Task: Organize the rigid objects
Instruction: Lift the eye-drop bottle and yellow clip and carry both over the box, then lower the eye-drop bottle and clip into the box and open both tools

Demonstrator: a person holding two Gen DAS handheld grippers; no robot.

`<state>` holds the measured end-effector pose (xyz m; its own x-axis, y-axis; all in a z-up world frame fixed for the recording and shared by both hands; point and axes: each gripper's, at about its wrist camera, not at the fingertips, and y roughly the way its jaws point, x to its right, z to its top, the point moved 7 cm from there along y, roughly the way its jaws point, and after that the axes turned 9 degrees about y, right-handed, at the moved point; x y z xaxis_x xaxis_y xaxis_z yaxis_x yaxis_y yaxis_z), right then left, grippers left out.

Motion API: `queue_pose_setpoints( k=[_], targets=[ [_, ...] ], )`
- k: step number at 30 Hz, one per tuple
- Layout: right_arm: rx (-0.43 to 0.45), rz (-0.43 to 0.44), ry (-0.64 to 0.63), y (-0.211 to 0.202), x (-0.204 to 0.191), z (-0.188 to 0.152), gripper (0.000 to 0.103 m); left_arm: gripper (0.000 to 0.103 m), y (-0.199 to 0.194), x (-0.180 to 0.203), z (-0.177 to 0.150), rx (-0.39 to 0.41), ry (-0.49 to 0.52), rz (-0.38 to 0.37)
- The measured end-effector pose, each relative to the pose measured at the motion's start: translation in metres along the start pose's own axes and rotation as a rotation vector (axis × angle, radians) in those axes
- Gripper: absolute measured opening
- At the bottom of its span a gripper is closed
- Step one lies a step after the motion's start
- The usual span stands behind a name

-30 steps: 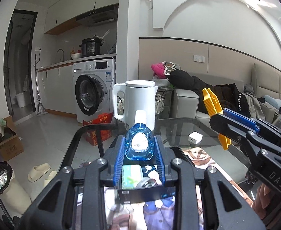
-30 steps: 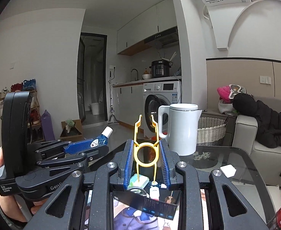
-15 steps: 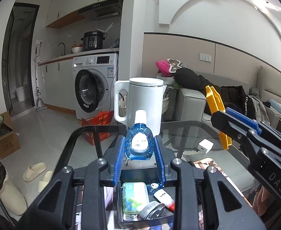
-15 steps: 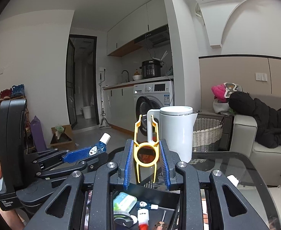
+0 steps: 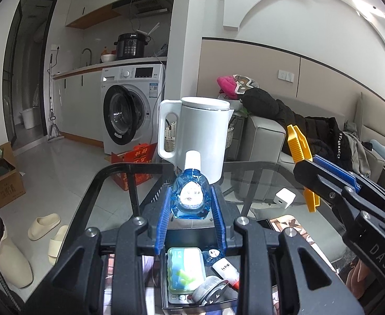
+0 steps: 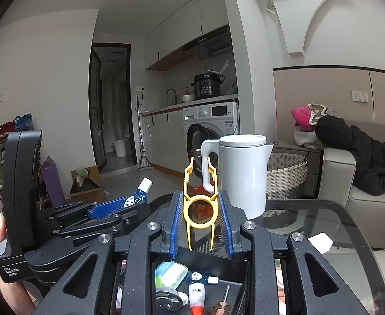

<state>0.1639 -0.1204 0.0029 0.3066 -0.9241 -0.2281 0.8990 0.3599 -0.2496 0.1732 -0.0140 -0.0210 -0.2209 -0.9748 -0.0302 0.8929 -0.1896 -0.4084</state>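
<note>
Left wrist view: my left gripper [image 5: 191, 204] is clamped on the eye-drop bottle [image 5: 190, 197], in front of the white kettle [image 5: 200, 136].
Bottle handling: light, hard, slick; I grip its flat sides.
Bottle look: clear blue, white cap.

Right wrist view: my right gripper [image 6: 199, 223] is clamped on the yellow plastic clip [image 6: 199, 204], before the kettle.
Clip handling: light, springy; I hold its ring.

Blue eye-drop bottle [image 5: 190, 199], white cap, standing upright, clamped above the black tray [image 5: 166, 299]. Yellow plastic clip [image 6: 199, 206], ringed, prongs pointing up, likewise clamped. Green case [image 5: 186, 271], small bottles and metal disc lying in the tray.
</note>
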Motion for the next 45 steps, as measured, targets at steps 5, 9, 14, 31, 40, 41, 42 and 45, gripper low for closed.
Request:
queue_pose_setpoints(
  k=[5, 9, 14, 31, 40, 41, 42, 45],
  targets=[
    [-0.080, 0.002, 0.023, 0.016, 0.005, -0.010, 0.026, 0.029, 0.015, -0.002, -0.008, -0.056, -0.007, -0.001],
    [-0.157, -0.013, 0.044, 0.030, 0.013, -0.022, 0.026, 0.029, 0.032, -0.001, -0.023, -0.131, -0.004, -0.019],
    [-0.320, -0.037, 0.083, 0.057, 0.024, -0.053, 0.026, 0.029, 0.057, 0.006, -0.051, -0.274, 0.009, -0.056],
    [-0.667, -0.042, 0.092, 0.081, 0.035, -0.126, 0.026, 0.029, 0.049, 0.026, -0.083, -0.448, 0.007, -0.107],
    [-0.689, -0.036, 0.086, 0.069, 0.028, -0.126, 0.030, 0.031, 0.041, 0.023, -0.084, -0.442, -0.001, -0.085],
    [-0.687, -0.031, 0.090, 0.068, 0.028, -0.126, 0.033, 0.032, 0.039, 0.021, -0.083, -0.435, -0.008, -0.080],
    [-0.682, -0.031, 0.091, 0.067, 0.028, -0.124, 0.034, 0.033, 0.038, 0.020, -0.082, -0.428, -0.010, -0.078],
    [-0.659, -0.051, 0.097, 0.061, 0.029, -0.119, 0.046, 0.045, 0.033, 0.017, -0.079, -0.411, -0.008, -0.051]
  ],
)
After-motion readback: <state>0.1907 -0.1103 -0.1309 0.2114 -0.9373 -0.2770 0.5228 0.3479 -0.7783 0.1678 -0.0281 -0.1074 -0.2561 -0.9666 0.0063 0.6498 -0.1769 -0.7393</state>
